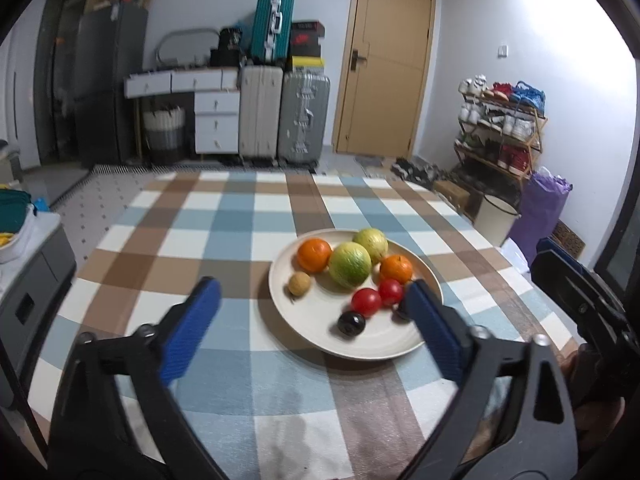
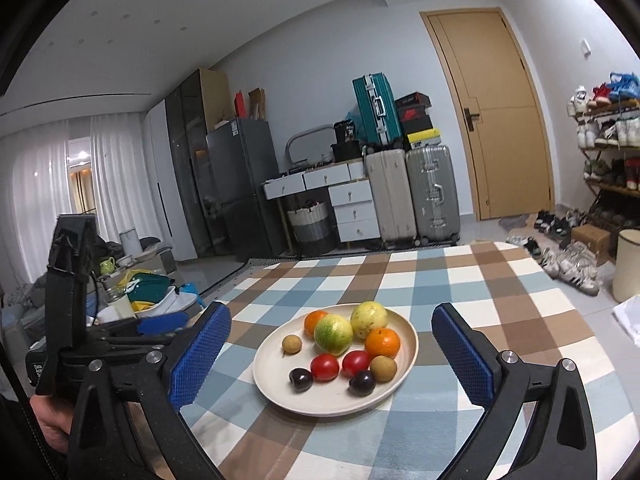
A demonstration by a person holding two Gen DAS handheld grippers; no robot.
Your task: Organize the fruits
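Note:
A cream plate (image 1: pixel 304 320) (image 2: pixel 276 376) sits on the checked tablecloth and holds all the fruit: two oranges (image 2: pixel 382 342), two green-yellow round fruits (image 2: pixel 333 334), two red tomatoes (image 2: pixel 324 367), two dark plums (image 2: pixel 301 379) and two small brown longans (image 2: pixel 291 343). My left gripper (image 1: pixel 312 304) is open and empty, low over the cloth, with its right finger (image 1: pixel 430 320) over the plate's near right rim. My right gripper (image 2: pixel 332 344) is open and empty, raised in front of the plate, fingers either side of it in view.
The checked table (image 1: pixel 224 240) reaches toward suitcases (image 1: pixel 280 116), white drawers and a wooden door (image 1: pixel 384 60). A shoe rack (image 1: pixel 504 128) and bucket stand at the right. A cluttered side unit (image 2: pixel 144 296) stands left of the table.

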